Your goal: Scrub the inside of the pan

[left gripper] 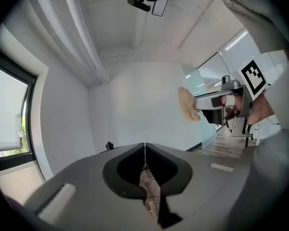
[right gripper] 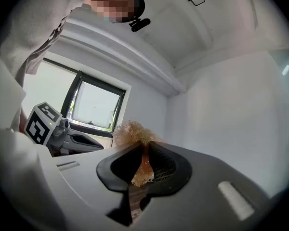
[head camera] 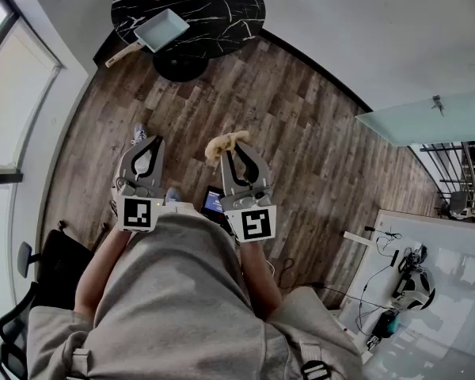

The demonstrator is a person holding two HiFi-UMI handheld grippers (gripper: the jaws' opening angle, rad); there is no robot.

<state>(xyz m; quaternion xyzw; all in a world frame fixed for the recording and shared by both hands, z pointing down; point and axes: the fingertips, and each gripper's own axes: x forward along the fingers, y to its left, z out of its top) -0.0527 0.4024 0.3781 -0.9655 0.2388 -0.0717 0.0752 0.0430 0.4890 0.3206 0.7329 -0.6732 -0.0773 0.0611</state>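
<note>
Right gripper (head camera: 234,150) is pinching the scrubber (head camera: 224,143) at frame centre, tuft poking past its tips. Left gripper (head camera: 147,142) is hovering beside it, jaws pressed together and empty. The pan (head camera: 161,29) is sitting on the tabletop (head camera: 222,10), upper left, well apart from both.

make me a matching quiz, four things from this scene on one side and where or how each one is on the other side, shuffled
Things:
1 pan
2 scrubber
3 left gripper
4 round table

Place, colour or state:
a shut, nothing between the jaws
b black top with white veins
c lying on the table, far from both grippers
d pinched in the right gripper

Pairs: 1-c, 2-d, 3-a, 4-b
</note>
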